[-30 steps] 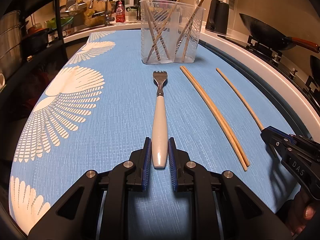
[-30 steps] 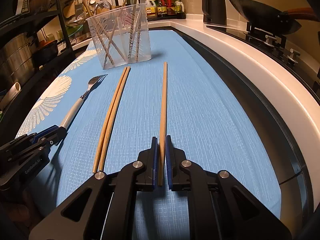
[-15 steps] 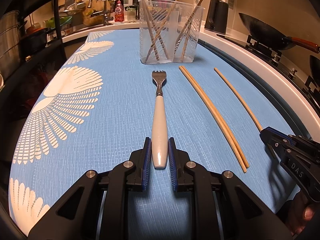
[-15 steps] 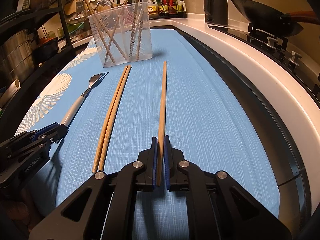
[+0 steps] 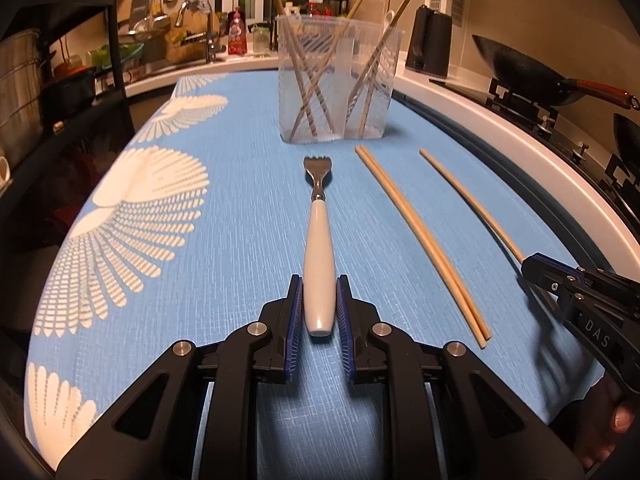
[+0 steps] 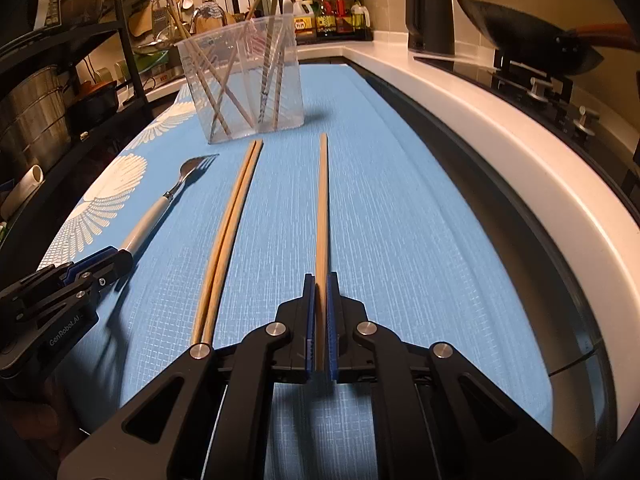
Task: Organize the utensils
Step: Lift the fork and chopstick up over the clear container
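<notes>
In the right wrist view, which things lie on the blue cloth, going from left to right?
Left tool → fork → pair of chopsticks → single chopstick, gripped by the right tool.

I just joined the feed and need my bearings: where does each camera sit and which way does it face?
Left wrist: on the left tool, angled down along the blue table toward the clear container; its pads clamp the fork; the right tool shows at right.
Right wrist: on the right tool, same heading; pads shut on the single chopstick; the left tool shows at left.
Shared: fork, chopstick pair, container, wok.
</notes>
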Demonstrator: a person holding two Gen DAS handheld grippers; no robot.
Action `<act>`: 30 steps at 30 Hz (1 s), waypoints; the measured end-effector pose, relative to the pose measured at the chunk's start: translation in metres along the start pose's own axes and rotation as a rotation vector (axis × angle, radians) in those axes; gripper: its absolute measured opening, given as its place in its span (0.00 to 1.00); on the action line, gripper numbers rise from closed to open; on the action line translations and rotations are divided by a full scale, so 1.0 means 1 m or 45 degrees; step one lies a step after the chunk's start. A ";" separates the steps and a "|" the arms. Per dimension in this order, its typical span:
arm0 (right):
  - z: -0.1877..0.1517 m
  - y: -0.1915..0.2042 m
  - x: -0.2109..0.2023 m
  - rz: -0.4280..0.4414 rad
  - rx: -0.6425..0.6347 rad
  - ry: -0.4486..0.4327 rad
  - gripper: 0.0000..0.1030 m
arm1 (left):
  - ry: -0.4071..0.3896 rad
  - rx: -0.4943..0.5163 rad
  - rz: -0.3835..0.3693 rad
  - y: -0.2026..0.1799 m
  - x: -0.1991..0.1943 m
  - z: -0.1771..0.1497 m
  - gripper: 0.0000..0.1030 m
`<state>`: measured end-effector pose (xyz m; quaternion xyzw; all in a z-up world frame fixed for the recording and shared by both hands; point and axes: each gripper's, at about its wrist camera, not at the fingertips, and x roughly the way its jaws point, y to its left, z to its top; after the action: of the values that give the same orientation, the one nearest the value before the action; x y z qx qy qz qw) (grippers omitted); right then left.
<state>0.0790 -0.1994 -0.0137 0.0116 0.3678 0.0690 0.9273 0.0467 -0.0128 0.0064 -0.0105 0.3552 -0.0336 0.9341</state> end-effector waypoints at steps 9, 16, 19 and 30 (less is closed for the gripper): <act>0.017 0.012 -0.040 -0.023 -0.085 -0.149 0.05 | -0.209 0.043 0.032 -0.001 -0.036 0.010 0.17; 0.037 0.014 -0.081 -0.040 -0.131 -0.297 0.05 | -0.366 0.067 0.042 -0.001 -0.065 0.025 0.17; 0.045 0.013 -0.095 -0.035 -0.126 -0.344 0.05 | -0.394 0.072 0.029 0.000 -0.073 0.033 0.17; 0.075 0.014 -0.123 -0.010 -0.119 -0.430 0.05 | -0.386 0.032 -0.008 0.006 -0.089 0.059 0.17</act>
<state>0.0401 -0.1996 0.1253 -0.0214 0.2033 0.0796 0.9756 0.0200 -0.0005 0.1094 -0.0048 0.2094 -0.0390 0.9770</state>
